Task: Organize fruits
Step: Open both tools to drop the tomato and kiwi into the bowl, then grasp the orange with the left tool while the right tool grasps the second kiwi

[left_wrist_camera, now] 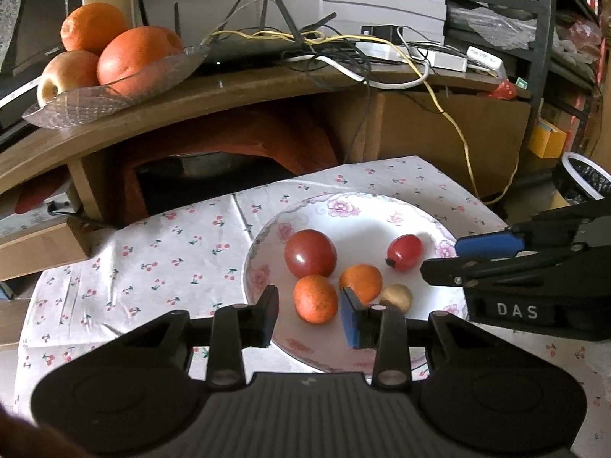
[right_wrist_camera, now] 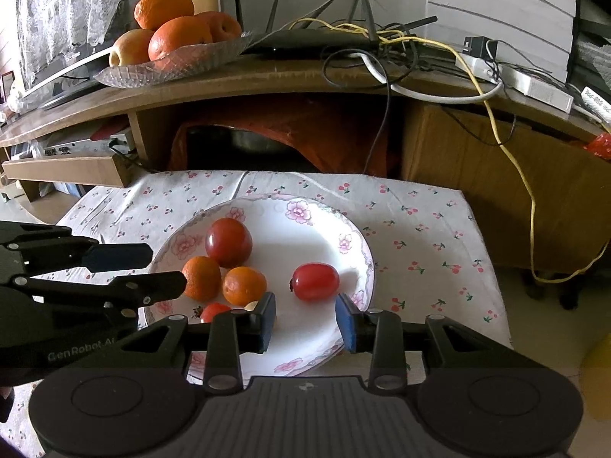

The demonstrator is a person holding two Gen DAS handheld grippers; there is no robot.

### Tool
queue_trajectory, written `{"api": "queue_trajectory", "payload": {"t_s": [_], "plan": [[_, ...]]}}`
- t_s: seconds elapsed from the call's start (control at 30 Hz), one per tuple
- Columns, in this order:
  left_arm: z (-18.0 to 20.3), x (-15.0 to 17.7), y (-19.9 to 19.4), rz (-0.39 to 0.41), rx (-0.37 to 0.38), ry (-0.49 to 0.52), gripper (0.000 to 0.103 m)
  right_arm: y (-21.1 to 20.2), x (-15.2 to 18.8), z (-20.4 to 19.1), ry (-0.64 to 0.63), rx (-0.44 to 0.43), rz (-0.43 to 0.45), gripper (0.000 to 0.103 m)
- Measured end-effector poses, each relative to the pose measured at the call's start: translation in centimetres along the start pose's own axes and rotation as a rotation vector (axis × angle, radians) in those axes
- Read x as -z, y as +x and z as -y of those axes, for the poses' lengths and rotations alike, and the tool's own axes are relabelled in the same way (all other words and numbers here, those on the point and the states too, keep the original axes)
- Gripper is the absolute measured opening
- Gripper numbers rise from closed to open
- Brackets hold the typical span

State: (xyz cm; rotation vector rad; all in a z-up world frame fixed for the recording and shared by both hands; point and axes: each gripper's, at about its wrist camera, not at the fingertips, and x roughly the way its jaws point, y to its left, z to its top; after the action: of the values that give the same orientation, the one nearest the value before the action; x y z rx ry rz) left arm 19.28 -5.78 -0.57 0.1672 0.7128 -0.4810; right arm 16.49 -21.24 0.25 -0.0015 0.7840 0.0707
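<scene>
A floral white plate [left_wrist_camera: 343, 210] [right_wrist_camera: 317, 225] on a cherry-print cloth holds a large red tomato [left_wrist_camera: 310, 252] [right_wrist_camera: 228, 242], two small oranges [left_wrist_camera: 315, 298] [left_wrist_camera: 361, 282] [right_wrist_camera: 201, 278] [right_wrist_camera: 244, 285], an oval red tomato [left_wrist_camera: 405, 252] [right_wrist_camera: 315, 281] and a brown nut-like piece [left_wrist_camera: 397, 297]. A strawberry [right_wrist_camera: 214, 311] shows in the right wrist view. My left gripper [left_wrist_camera: 309, 316] is open, its fingers either side of the nearer orange. My right gripper [right_wrist_camera: 305, 320] is open just before the oval tomato; it shows from the side [left_wrist_camera: 443, 263].
A glass dish [left_wrist_camera: 114, 87] [right_wrist_camera: 172, 65] with large oranges and an apple stands on the wooden shelf [left_wrist_camera: 229, 95] behind. A router and tangled cables [left_wrist_camera: 305, 45] lie there. A bin [left_wrist_camera: 584, 179] stands at right.
</scene>
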Motion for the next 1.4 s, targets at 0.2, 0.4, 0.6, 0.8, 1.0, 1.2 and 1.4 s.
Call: {"api": "queue_trajectory", "payload": {"t_s": [0.2, 0.4, 0.6, 0.8, 1.0, 1.2, 1.4], "plan": [[-0.3, 0.3, -0.8, 0.009, -0.024, 0.001, 0.041, -0.3, 0.0, -0.5, -0.014, 0.0, 0.007, 0.035], [-1.0, 0.6, -2.4, 0.026, -0.038, 0.002, 0.041, -0.9, 0.2, -1.4, -0.033, -0.022, 0.012, 0.035], [-2.8, 2.3, -4.1, 0.005, -0.065, 0.007, 0.042, -1.2, 0.8, -2.9, -0.058, -0.065, -0.005, 0.036], [-5.3, 5.0, -5.9, -0.026, -0.069, 0.001, 0.042, -2.1, 2.4, -5.5, -0.114, -0.163, -0.044, 0.038], [-7.3, 7.1, -7.1, -0.06, -0.075, -0.016, 0.042, -1.6, 3.4, -9.0, -0.202, -0.257, -0.073, 0.045], [-8.9, 8.1, -7.9, -0.069, -0.057, -0.04, 0.042, 0.2, 3.7, -11.4, -0.24, -0.312, -0.109, 0.045], [-9.4, 8.6, -7.9, -0.08, -0.02, -0.048, 0.042, 1.5, 4.1, -12.5, -0.262, -0.329, -0.129, 0.045]]}}
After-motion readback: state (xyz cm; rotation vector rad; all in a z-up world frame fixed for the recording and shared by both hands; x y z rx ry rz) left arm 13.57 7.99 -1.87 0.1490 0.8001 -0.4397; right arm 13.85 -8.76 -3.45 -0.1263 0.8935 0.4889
